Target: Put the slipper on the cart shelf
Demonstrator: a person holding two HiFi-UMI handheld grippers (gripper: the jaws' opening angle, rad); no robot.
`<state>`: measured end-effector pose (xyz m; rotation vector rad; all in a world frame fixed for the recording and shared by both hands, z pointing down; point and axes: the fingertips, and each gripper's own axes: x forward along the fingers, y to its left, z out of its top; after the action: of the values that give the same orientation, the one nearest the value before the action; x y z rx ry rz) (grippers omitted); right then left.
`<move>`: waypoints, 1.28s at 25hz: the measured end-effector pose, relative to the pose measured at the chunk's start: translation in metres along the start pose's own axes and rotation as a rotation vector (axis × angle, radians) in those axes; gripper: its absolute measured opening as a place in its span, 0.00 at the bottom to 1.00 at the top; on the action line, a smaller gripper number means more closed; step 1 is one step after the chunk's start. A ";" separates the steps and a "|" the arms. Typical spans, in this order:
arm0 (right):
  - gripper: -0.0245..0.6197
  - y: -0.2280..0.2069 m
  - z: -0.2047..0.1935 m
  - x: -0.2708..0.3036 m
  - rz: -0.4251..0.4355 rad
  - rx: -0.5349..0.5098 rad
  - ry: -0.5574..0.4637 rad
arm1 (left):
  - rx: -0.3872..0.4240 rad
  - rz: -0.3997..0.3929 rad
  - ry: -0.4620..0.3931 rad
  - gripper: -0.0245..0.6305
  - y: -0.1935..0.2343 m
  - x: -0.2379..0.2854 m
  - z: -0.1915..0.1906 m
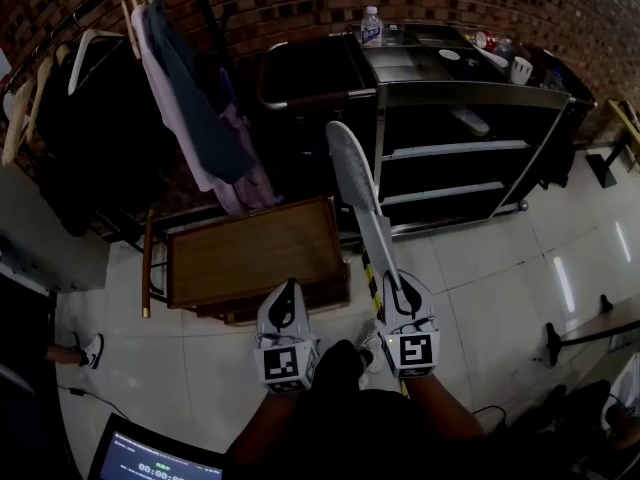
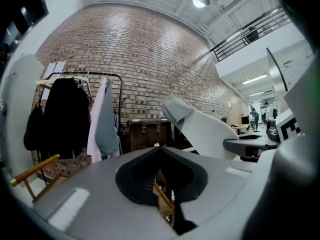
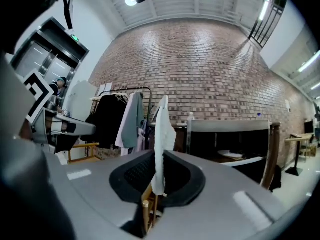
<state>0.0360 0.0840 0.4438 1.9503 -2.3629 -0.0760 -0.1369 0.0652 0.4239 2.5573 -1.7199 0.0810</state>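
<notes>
A long white slipper [image 1: 360, 193] sticks forward and up from my right gripper [image 1: 396, 286], which is shut on its near end. In the right gripper view the slipper [image 3: 159, 144] stands edge-on between the jaws. My left gripper [image 1: 291, 290] is beside it on the left, shut with nothing in it; its jaw tips meet [image 2: 160, 148]. The left gripper view shows the slipper [image 2: 200, 129] off to the right. The black cart [image 1: 460, 138] with its shelves stands ahead to the right, beyond the slipper's tip. A pale object [image 1: 470, 118] lies on its upper shelf.
A clothes rack with hanging garments [image 1: 180, 108] fills the back left. A low wooden table [image 1: 255, 253] sits just ahead of the grippers. A water bottle [image 1: 371, 25] and cups stand on the cart top. A laptop screen [image 1: 150, 458] glows at the bottom left.
</notes>
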 end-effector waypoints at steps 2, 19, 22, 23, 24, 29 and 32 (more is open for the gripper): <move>0.09 -0.019 -0.016 -0.001 -0.038 0.010 0.036 | 0.001 -0.021 0.003 0.06 -0.009 0.012 -0.002; 0.09 -0.190 -0.089 0.040 -0.182 0.004 0.257 | -0.019 -0.149 0.074 0.06 -0.117 0.181 -0.026; 0.09 -0.218 -0.097 0.058 -0.181 0.003 0.286 | -0.016 -0.154 0.086 0.06 -0.129 0.212 -0.028; 0.09 -0.226 -0.102 0.064 -0.178 0.008 0.298 | -0.013 -0.157 0.090 0.06 -0.132 0.223 -0.031; 0.09 -0.233 -0.106 0.071 -0.174 0.012 0.309 | -0.012 -0.156 0.093 0.06 -0.135 0.232 -0.034; 0.09 -0.257 -0.114 0.107 -0.137 0.017 0.346 | -0.017 -0.133 0.100 0.06 -0.144 0.277 -0.033; 0.09 -0.265 -0.113 0.129 -0.111 0.026 0.351 | -0.019 -0.126 0.100 0.06 -0.148 0.300 -0.035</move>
<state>0.2813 -0.0920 0.5373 1.9179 -2.0422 0.2697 0.1124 -0.1535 0.4793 2.5928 -1.5155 0.1822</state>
